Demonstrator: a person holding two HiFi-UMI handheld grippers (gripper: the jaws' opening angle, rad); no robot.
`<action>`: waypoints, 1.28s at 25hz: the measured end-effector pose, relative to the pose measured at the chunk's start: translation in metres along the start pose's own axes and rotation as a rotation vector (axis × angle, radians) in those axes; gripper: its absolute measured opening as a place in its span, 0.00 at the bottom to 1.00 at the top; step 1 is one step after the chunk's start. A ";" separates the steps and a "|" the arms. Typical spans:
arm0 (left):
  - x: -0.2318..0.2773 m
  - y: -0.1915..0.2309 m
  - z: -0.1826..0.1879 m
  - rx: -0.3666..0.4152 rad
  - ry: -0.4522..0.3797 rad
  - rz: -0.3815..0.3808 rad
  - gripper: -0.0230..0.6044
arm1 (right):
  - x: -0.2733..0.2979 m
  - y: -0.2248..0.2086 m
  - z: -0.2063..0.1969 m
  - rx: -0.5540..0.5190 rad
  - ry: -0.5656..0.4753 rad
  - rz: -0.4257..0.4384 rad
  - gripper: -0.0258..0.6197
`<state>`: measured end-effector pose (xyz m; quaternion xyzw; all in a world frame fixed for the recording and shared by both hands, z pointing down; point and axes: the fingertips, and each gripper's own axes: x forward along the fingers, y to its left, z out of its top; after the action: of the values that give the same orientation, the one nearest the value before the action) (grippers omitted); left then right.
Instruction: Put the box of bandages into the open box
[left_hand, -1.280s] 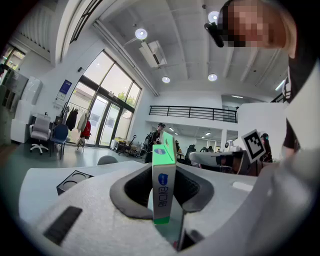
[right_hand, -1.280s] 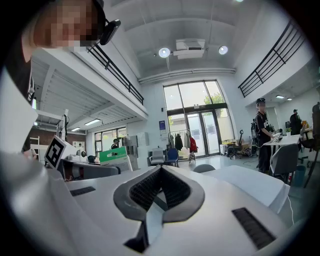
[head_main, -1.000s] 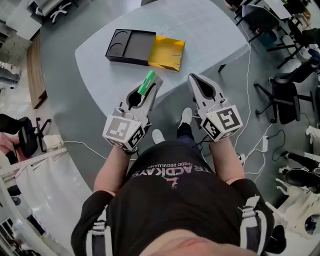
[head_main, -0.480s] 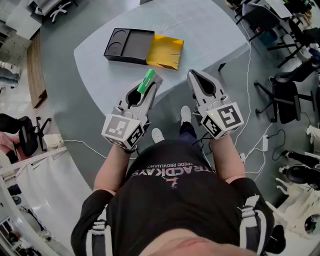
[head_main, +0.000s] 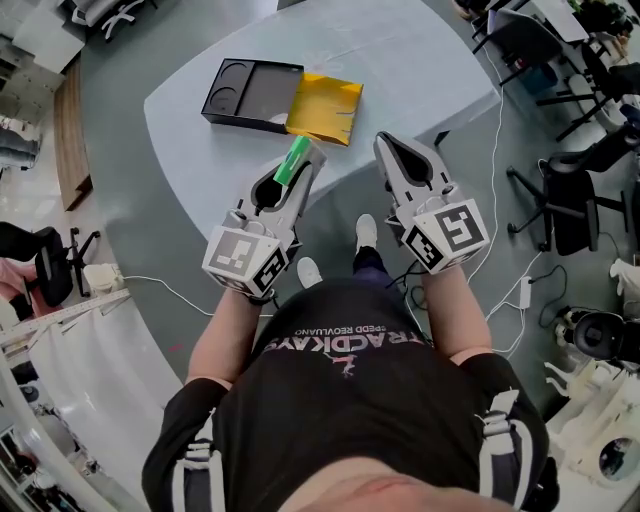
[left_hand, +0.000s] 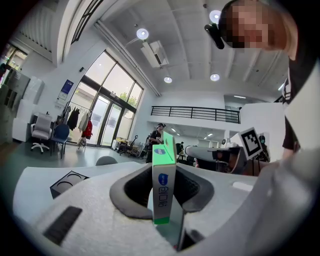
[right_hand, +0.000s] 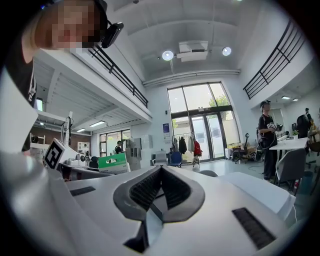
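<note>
Left hand-held gripper (head_main: 303, 172) is clenched on the box of bandages (left_hand: 163, 187), pads on its two broad faces low down, so the green carton stands up out of the jaws above the desk's (head_main: 420, 60) near edge. The right hand-held gripper (head_main: 392, 152), just to its right, is closed on nothing. It looks like a light, thin card carton, easily dented, so a mild squeeze should do; the open box (head_main: 245, 92), a black tray with a gold lid (head_main: 325, 107) beside it, lies farther off, to the left.

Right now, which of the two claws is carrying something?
The left claw: it is shut on the green bandage box. The right claw has its jaws together with nothing between them.
</note>
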<state>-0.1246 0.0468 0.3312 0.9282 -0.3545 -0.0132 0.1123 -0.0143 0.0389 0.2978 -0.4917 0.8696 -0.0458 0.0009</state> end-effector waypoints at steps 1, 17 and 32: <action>0.003 0.000 0.000 0.000 0.000 0.004 0.20 | 0.001 -0.003 0.000 0.000 0.002 0.005 0.06; 0.062 0.005 0.005 0.016 0.026 0.117 0.20 | 0.038 -0.069 -0.003 0.044 0.004 0.121 0.06; 0.124 0.020 -0.006 -0.039 0.031 0.235 0.20 | 0.077 -0.127 -0.012 0.069 0.054 0.247 0.06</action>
<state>-0.0444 -0.0486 0.3487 0.8780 -0.4587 0.0076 0.1364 0.0536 -0.0913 0.3236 -0.3790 0.9212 -0.0883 0.0001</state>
